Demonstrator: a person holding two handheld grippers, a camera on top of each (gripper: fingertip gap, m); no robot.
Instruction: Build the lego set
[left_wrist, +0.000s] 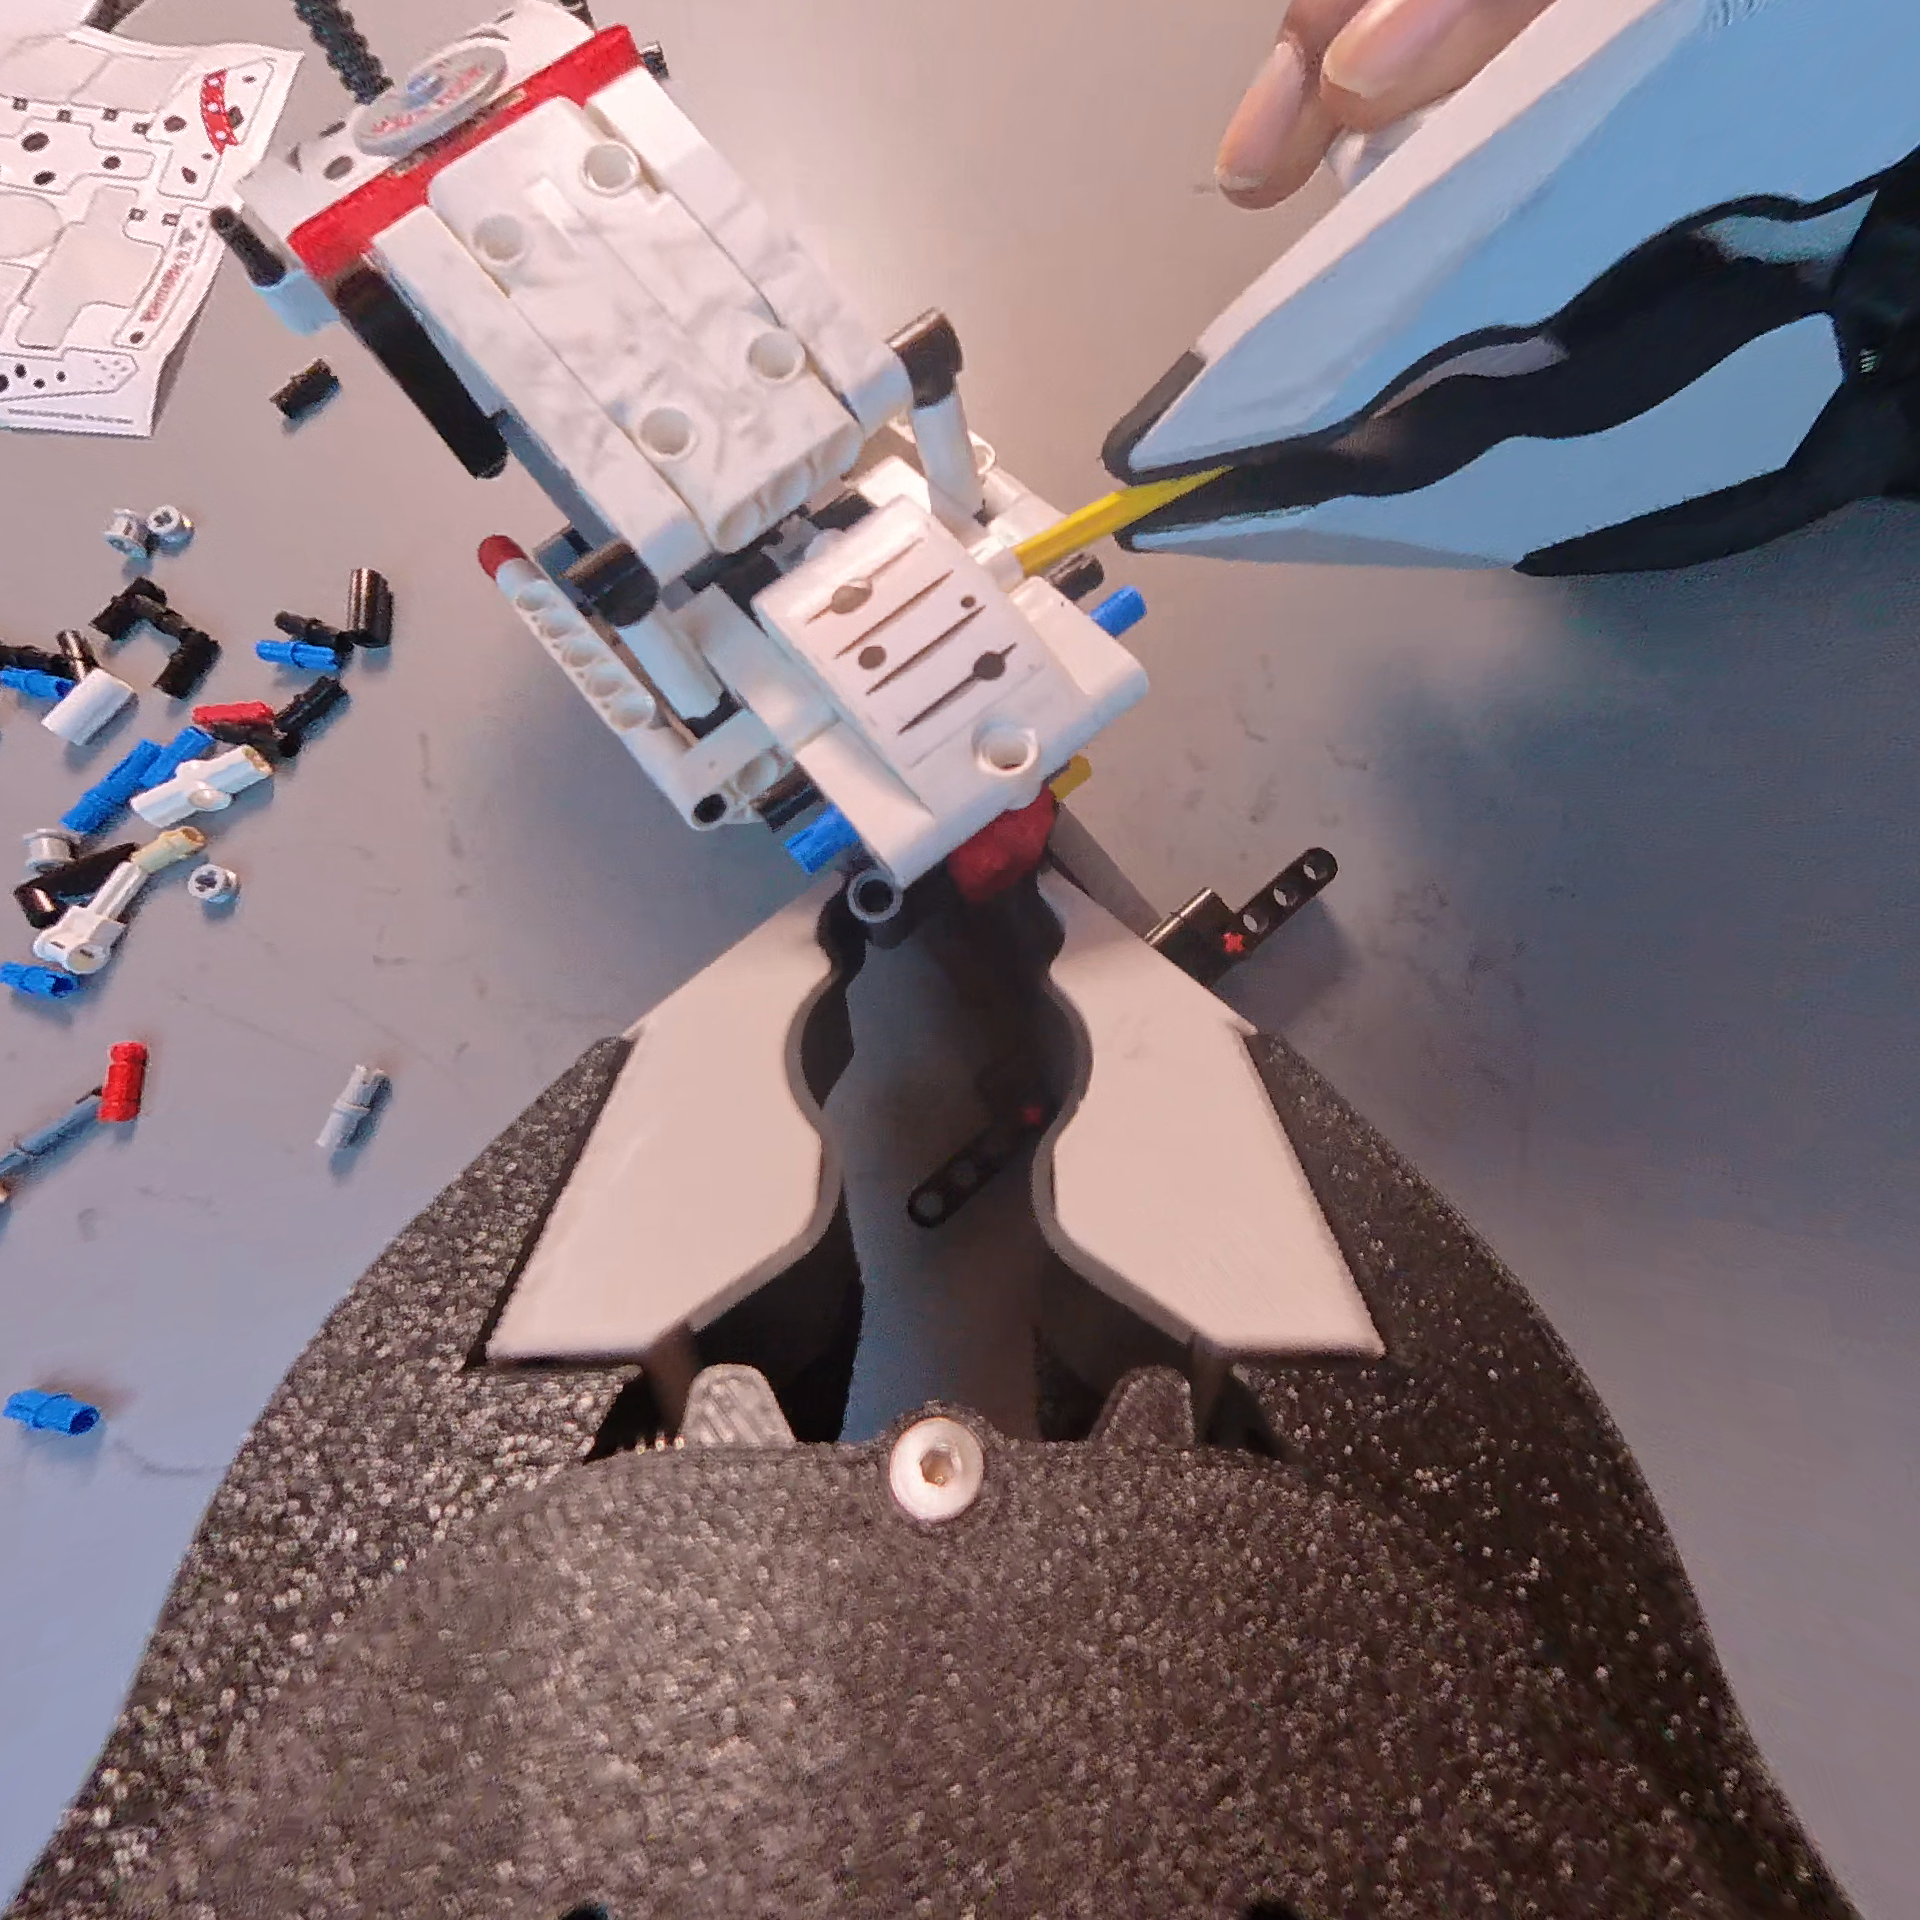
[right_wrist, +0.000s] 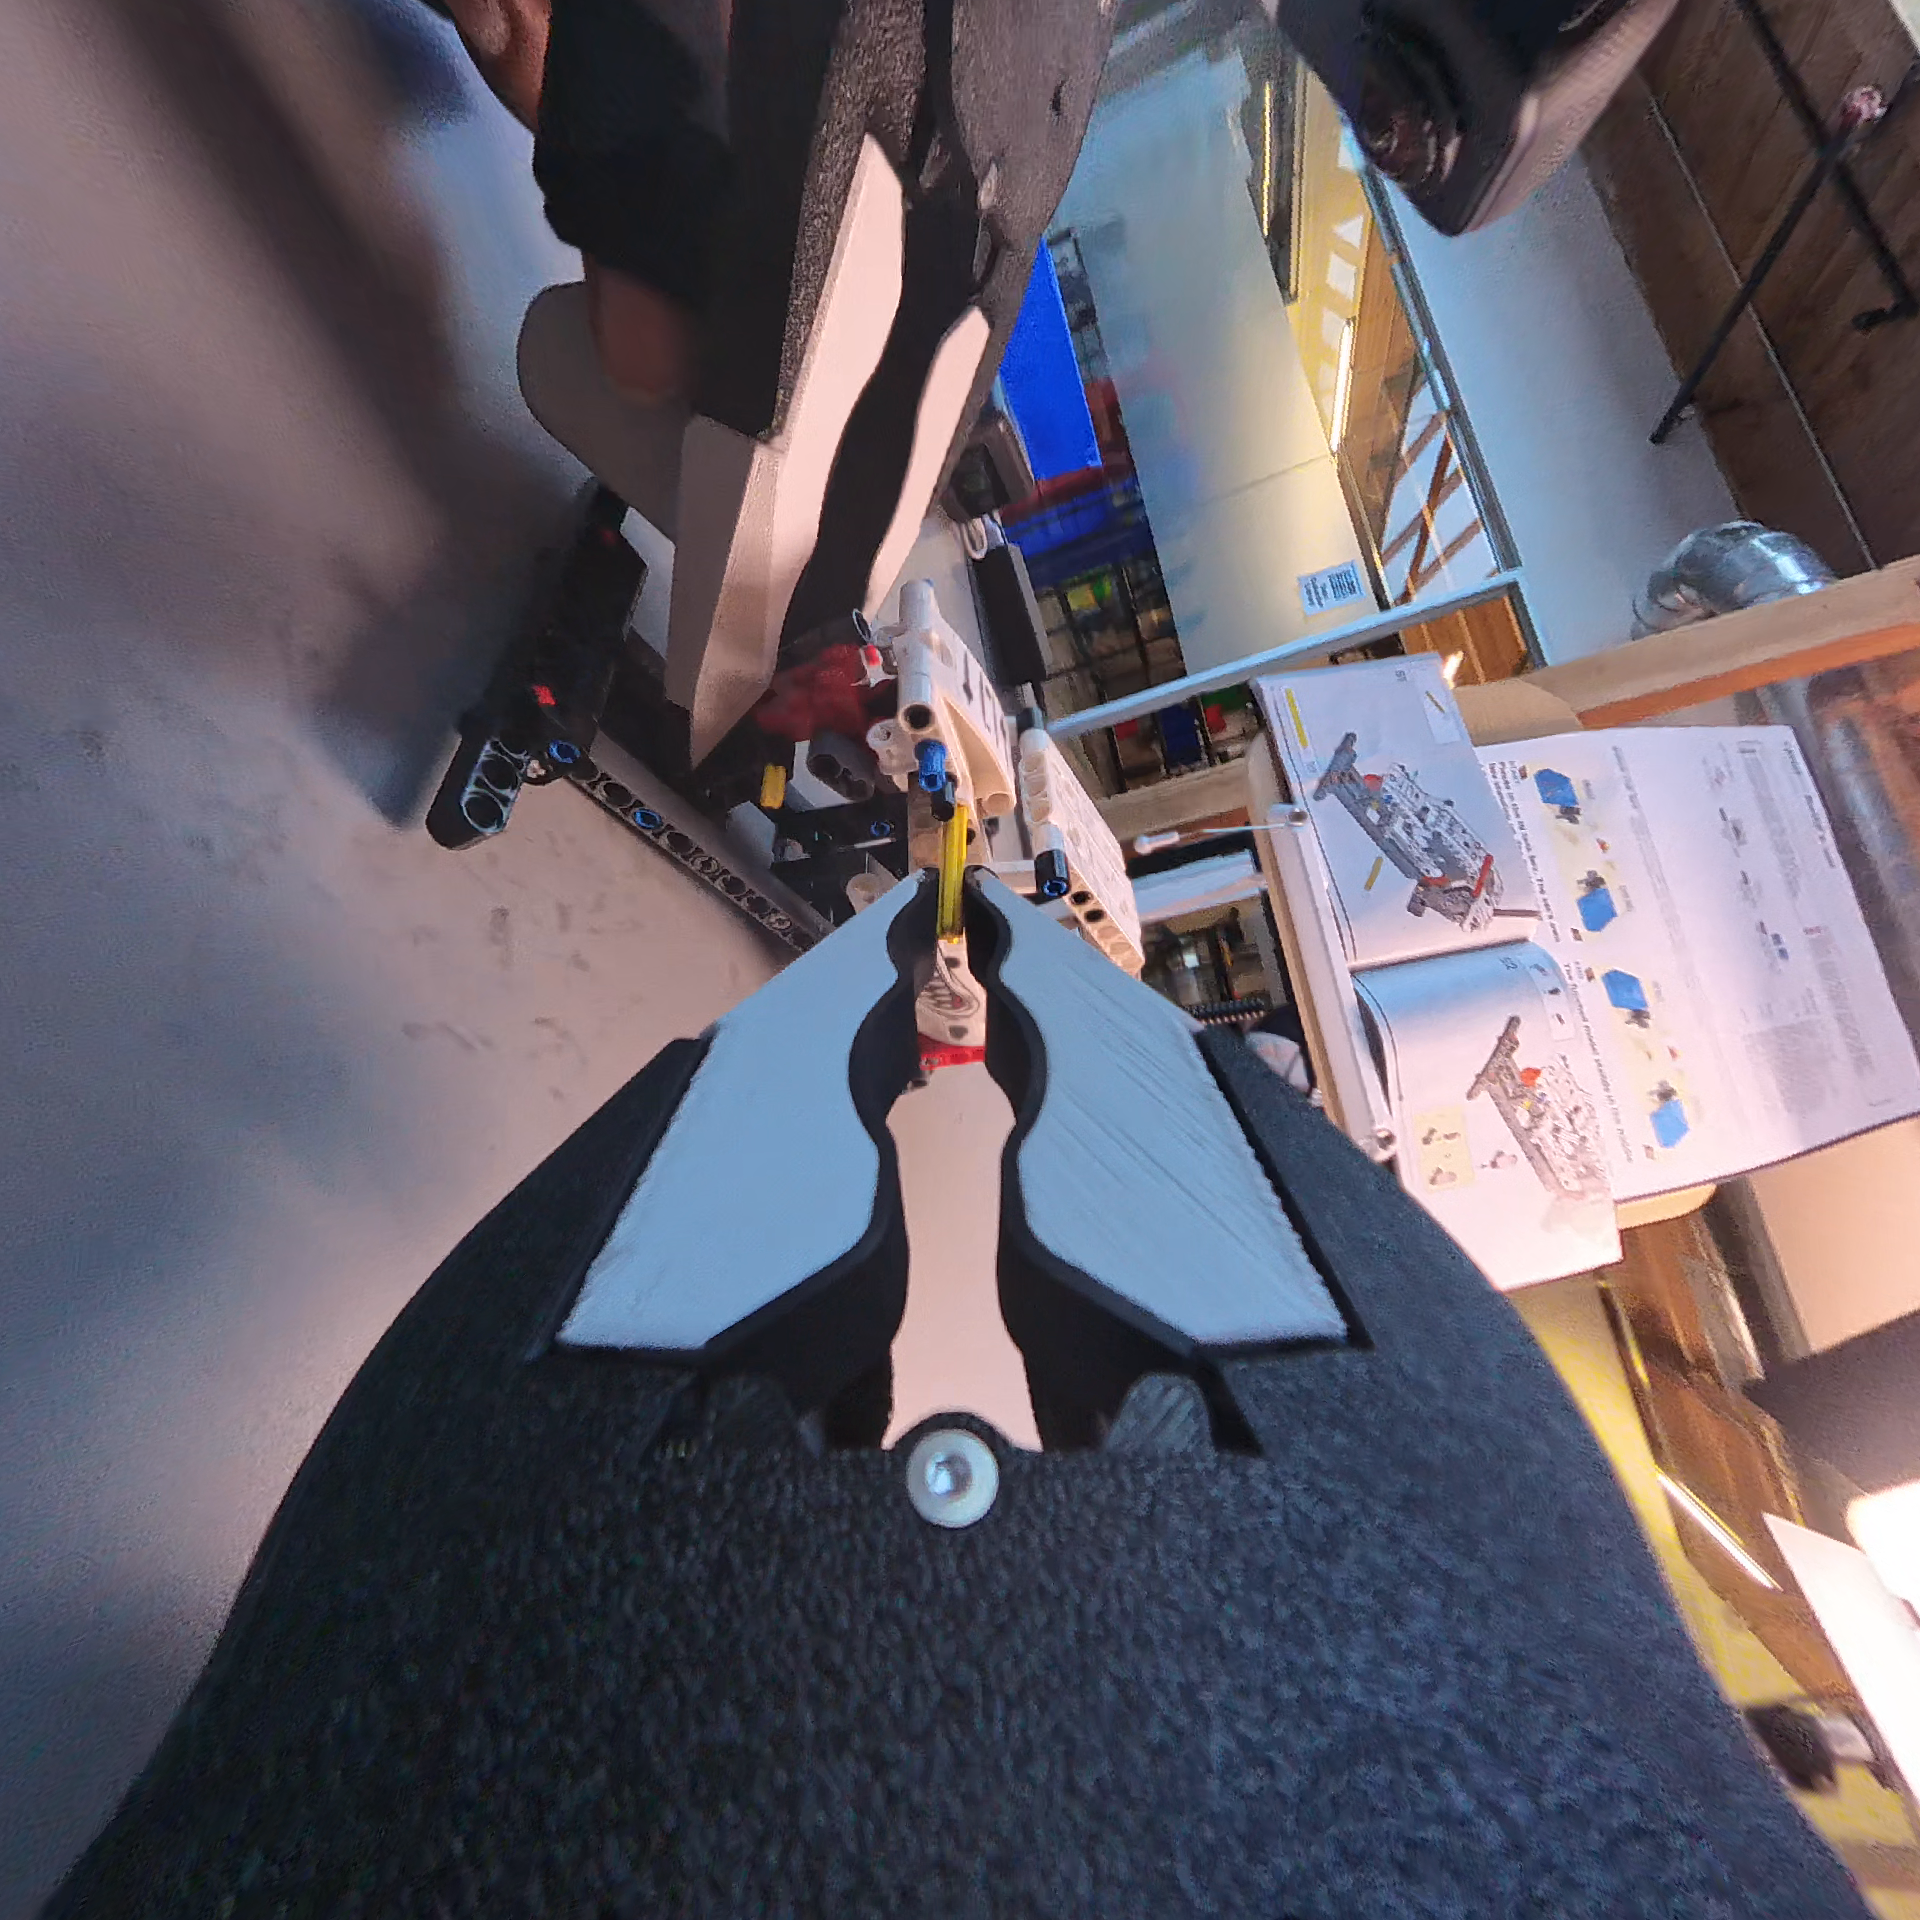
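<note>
On the grey tabletop (left_wrist: 1507, 935), the partly built white, red and black Lego model (left_wrist: 727, 499) is held tilted, its lower end at the tips of the left gripper (left_wrist: 940, 925). That gripper's grey fingers (left_wrist: 707, 1122) are drawn in around a dark red piece (left_wrist: 997, 852) and a grey round connector (left_wrist: 878, 899) at the model's base; whether they clamp these parts or only brace against them cannot be told.

The right gripper (left_wrist: 1127, 499) comes in from the side, its fingers pressed together on a thin yellow plastic axle (left_wrist: 1081, 525). The axle's free end touches, and appears to enter, a white connector on the model's flank, just above a blue pin (left_wrist: 1117, 608).

Step in hand, by judgement: seating the yellow axle in its hole. The next move calls for a straight push along the axle's own line while the left gripper holds the model steady; any sideways lean could bind the axle or shift the model.

Loose blue, black, white and red pins and connectors (left_wrist: 187, 748) lie scattered well apart to one side, near a white sticker sheet (left_wrist: 104, 208). A black perforated beam (left_wrist: 1257, 914) lies just beside the left fingers. An open instruction booklet (right_wrist: 1558, 935) stands beyond the model.

How deep the axle sits is hidden. The model's far end is cut off at the frame edge.
</note>
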